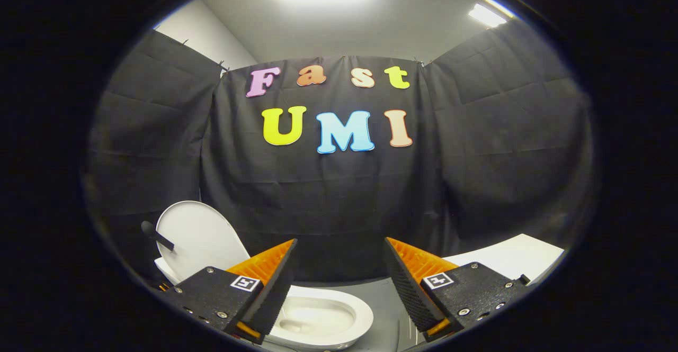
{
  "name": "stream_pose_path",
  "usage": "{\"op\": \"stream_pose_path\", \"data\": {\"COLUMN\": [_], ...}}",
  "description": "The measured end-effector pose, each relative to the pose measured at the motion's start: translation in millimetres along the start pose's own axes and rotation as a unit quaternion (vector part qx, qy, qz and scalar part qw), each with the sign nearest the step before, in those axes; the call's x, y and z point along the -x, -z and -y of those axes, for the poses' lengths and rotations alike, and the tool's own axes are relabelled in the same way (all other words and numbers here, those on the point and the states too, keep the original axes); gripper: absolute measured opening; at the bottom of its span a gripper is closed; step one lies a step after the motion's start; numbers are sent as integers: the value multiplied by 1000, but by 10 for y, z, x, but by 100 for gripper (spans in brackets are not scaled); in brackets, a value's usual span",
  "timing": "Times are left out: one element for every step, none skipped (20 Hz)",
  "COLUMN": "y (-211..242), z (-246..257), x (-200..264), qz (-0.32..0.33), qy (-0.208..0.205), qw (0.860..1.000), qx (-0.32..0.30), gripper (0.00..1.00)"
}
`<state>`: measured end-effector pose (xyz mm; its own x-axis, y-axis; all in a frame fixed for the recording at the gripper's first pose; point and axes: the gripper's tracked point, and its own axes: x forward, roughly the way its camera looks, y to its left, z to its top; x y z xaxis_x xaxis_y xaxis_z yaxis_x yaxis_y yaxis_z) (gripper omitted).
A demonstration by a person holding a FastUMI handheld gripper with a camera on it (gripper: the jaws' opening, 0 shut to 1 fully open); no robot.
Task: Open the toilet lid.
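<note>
With its jaws spread wide and empty, the gripper [340, 267] hovers above the toilet [339, 315], lid [198, 238] upright.

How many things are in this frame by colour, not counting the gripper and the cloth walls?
White: 3, the raised toilet lid, the toilet bowl and the white tabletop
Black: 1, a handle beside the lid
Total: 4
The gripper is open, fingers apart over the bowl, holding nothing.
</note>
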<state>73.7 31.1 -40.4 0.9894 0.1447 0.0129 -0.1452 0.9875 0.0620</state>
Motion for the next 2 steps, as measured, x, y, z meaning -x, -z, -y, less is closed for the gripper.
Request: {"op": "stream_pose_path", "data": {"y": [-2, -12], "z": [47, 93], "x": [49, 99], "qz": [1, 6], "qy": [10, 21], "qw": [1000, 1000], "qx": [9, 13], "gripper": [96, 96]}}
